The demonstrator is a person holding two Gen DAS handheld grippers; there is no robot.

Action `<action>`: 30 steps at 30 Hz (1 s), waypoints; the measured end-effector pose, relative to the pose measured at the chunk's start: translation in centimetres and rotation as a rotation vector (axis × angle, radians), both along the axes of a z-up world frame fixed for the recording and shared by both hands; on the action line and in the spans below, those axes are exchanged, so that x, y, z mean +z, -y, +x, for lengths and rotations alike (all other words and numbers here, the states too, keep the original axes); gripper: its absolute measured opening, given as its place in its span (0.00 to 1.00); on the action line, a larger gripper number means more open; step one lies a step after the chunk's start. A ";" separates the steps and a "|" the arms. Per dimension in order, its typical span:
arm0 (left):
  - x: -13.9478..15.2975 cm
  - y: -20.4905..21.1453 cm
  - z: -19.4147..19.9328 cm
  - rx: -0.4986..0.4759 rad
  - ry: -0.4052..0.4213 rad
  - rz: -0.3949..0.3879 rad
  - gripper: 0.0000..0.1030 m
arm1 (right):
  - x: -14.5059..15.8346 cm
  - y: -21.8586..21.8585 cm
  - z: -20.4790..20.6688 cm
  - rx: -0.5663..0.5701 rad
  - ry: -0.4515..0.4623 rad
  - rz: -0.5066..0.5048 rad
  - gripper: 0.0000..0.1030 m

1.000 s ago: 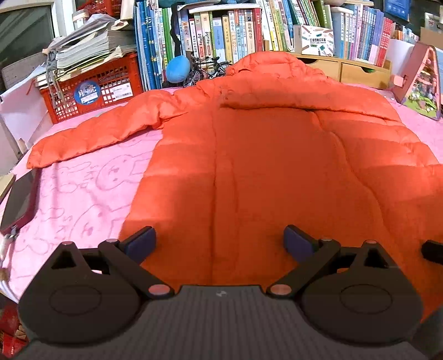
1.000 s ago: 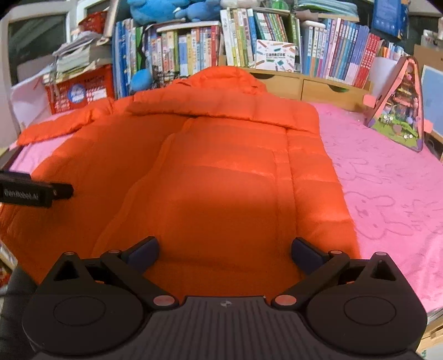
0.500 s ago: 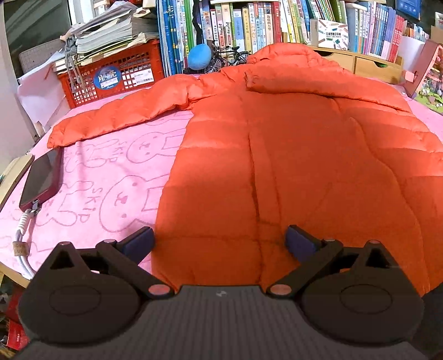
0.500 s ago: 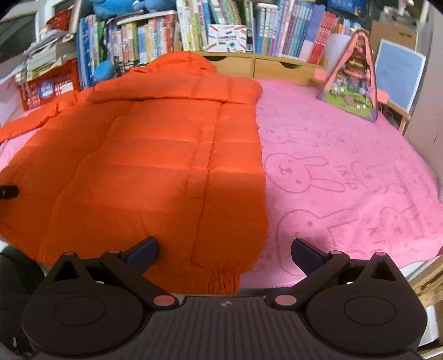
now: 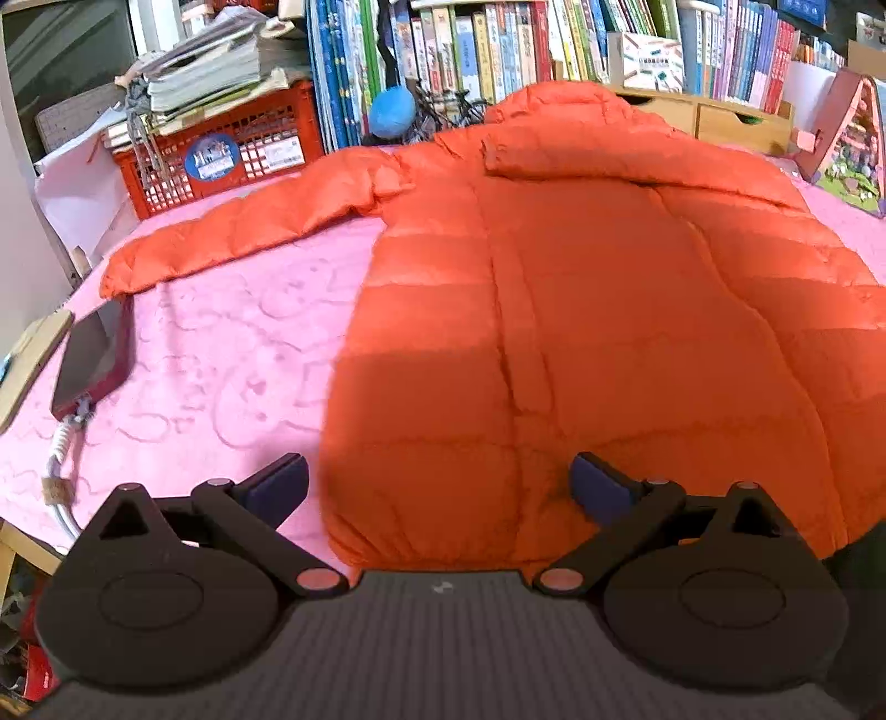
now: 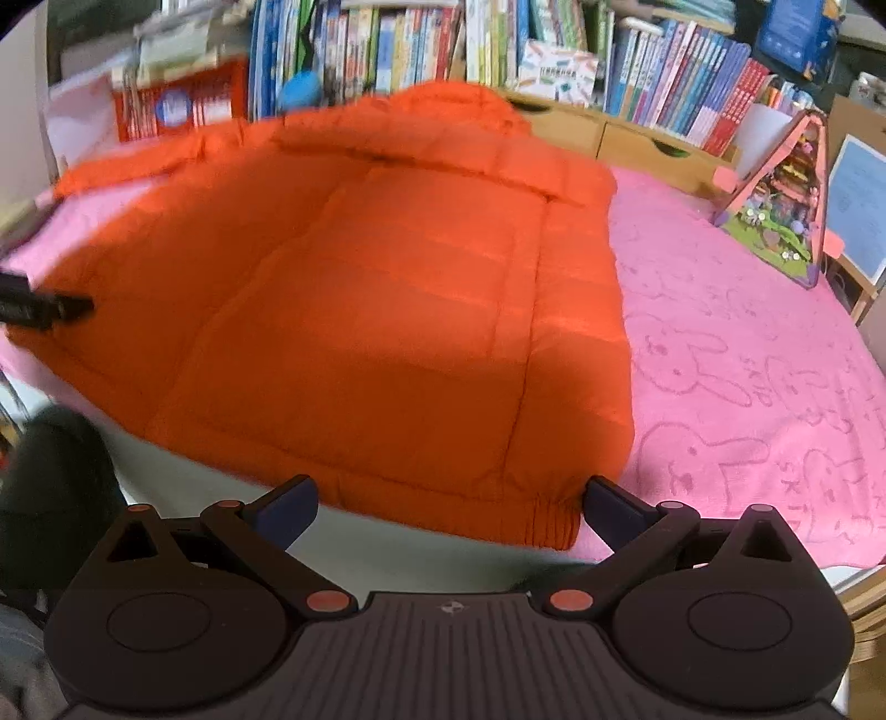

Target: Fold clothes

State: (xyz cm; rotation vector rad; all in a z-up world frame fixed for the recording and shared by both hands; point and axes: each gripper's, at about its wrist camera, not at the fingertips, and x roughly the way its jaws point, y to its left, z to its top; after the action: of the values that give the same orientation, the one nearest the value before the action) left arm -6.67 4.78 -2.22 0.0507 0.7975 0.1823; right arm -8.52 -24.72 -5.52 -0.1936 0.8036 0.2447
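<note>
On pink blanket [image 5: 232, 354]: jacket [image 5: 581, 332], bookshelves [image 5: 498, 50] behind.

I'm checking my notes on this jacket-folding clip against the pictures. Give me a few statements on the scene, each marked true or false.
1. The orange jacket lies spread on a pink blanket. True.
2. The left gripper is clamped on the jacket's hem. False: its jaws stand open and hold nothing.
3. One sleeve stretches out sideways toward a red crate. True.
4. A phone rests on top of the jacket. False: it lies on the blanket, apart from the jacket.
5. The right gripper is open near the hem. True.
</note>
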 end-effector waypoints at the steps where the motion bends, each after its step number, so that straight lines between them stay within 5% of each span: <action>1: 0.4 -0.6 0.1 -0.001 0.020 -0.006 0.99 | 0.7 0.2 -0.1 0.006 0.018 0.031 1.00; 5: 1.9 -4.6 2.1 0.038 0.135 -0.097 0.99 | 2.9 0.9 0.1 0.020 0.109 0.107 1.00; 18: -0.8 -18.7 17.1 0.614 0.165 -0.165 0.90 | 2.7 -0.1 5.1 -0.050 0.138 0.138 1.00; 23: -2.7 -21.4 20.2 0.703 0.171 -0.149 0.58 | 2.6 0.2 5.9 -0.123 0.167 0.092 1.00; 28: -2.7 -22.4 20.4 0.764 0.263 -0.201 0.10 | 2.7 0.9 6.9 -0.184 0.175 0.063 1.00; 30: -2.5 -22.8 20.0 0.775 0.324 -0.266 0.08 | 2.7 1.0 7.2 -0.198 0.177 0.055 1.00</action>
State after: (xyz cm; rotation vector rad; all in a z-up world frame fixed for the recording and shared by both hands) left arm 13.31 27.60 -4.77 -0.5357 0.4777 0.7938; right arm -1.31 -25.71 -2.85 -0.0812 0.6341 0.0612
